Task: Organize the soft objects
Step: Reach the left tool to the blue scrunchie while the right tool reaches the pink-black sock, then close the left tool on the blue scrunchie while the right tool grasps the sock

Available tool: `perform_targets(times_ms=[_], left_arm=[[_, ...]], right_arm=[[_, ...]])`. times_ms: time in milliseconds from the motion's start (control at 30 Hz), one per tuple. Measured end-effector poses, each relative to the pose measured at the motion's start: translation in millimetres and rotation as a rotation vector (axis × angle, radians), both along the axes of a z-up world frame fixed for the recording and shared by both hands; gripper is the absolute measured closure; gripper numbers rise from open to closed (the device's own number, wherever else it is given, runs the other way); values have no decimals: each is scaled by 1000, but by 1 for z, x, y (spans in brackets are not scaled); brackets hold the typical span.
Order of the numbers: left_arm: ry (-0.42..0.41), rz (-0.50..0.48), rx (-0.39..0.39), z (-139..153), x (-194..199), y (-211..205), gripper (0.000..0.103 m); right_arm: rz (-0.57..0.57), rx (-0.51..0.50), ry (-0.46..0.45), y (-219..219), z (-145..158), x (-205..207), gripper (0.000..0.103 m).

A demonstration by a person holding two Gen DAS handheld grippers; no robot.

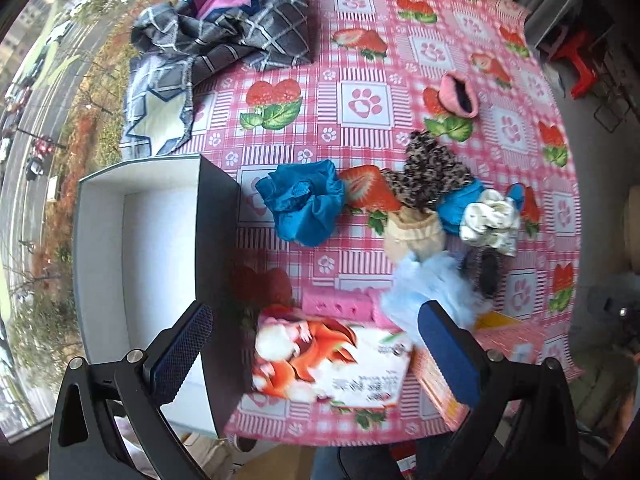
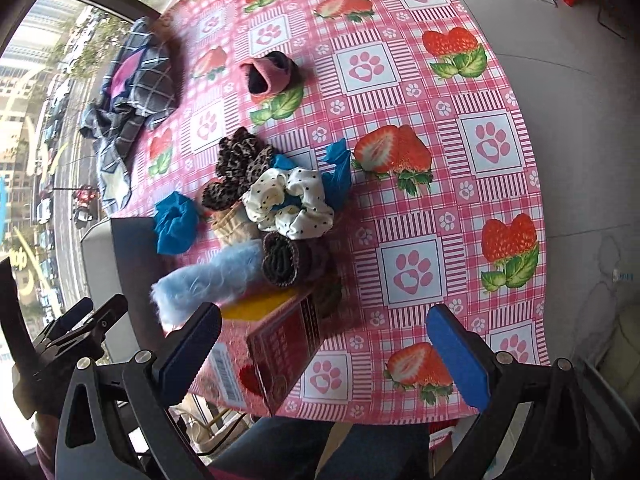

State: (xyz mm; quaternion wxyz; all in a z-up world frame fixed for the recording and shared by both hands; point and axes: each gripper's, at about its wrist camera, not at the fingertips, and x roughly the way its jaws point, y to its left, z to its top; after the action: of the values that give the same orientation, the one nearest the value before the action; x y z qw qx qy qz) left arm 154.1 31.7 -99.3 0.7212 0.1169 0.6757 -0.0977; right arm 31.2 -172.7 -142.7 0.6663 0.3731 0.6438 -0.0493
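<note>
Left wrist view shows the left claw (image 1: 316, 344) spread wide with nothing between its blue pads, hovering over the near edge of the table. Directly past it lies a flat printed box (image 1: 332, 360) with a cartoon picture, and beyond that a pink strip (image 1: 340, 304). A fluffy light-blue piece (image 1: 424, 284) sits just past the right-hand pad. To the left stands an open white box (image 1: 136, 248) with a dark outer wall, nothing visible inside it. Farther out on the pink strawberry tablecloth (image 1: 360, 56) lies a blue scrunchie (image 1: 304, 202), then a cluster touching one another: a leopard-print scrunchie (image 1: 432, 172), a beige sock (image 1: 416, 232), a white dotted scrunchie (image 1: 490, 216) and a dark roll (image 1: 486, 272). A pink sock roll (image 1: 460, 94) lies apart, farther back. A plaid cloth (image 1: 224, 28) is bunched at the far left corner.

Right wrist view shows the right claw (image 2: 324, 354), likewise wide open and holding nothing. Just ahead is a red carton (image 2: 280, 344), with the light-blue piece (image 2: 208, 280) and the dark roll (image 2: 288, 258) resting at its far end. Behind them sit the dotted scrunchie (image 2: 292, 200), the leopard one (image 2: 240, 164), the beige sock (image 2: 236, 222) and the blue scrunchie (image 2: 176, 220). Another blue piece (image 2: 338, 172) pokes out behind the dotted scrunchie. The left claw (image 2: 80, 320) shows at the left edge.
</note>
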Motion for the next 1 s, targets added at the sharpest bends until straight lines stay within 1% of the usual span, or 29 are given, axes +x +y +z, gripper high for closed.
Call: perform_targets(times_ms=[67,133,267,467,633,767,867,1000], left_arm=[[51,3,7,-20,12,5,0],[68,5,-11,-35,26,5,0],[48,-21,10,-55,45,-3,0],[43,-52,76,-87,61,-10,0],[60,-27,80,-112,72,-7,0],[52,-29,88,-126,78,-7,0],[30,-35,100,-133,83,-7,0],[15,-47,99,-134,87,-8,0]], right_arm=[[-4,0,12,2,-7,7,0],[-5,2,21,4,-14,15,0],[6,-3,35,7,-29,33,0],[47,-34,70,12,-53,55,0],[83,-76,75,15,-61,76,0],[71,-131,9,6,-54,112,0],[70,-164,-9,2,-58,143,0],[86,-228,-19,5,-69,185,0]])
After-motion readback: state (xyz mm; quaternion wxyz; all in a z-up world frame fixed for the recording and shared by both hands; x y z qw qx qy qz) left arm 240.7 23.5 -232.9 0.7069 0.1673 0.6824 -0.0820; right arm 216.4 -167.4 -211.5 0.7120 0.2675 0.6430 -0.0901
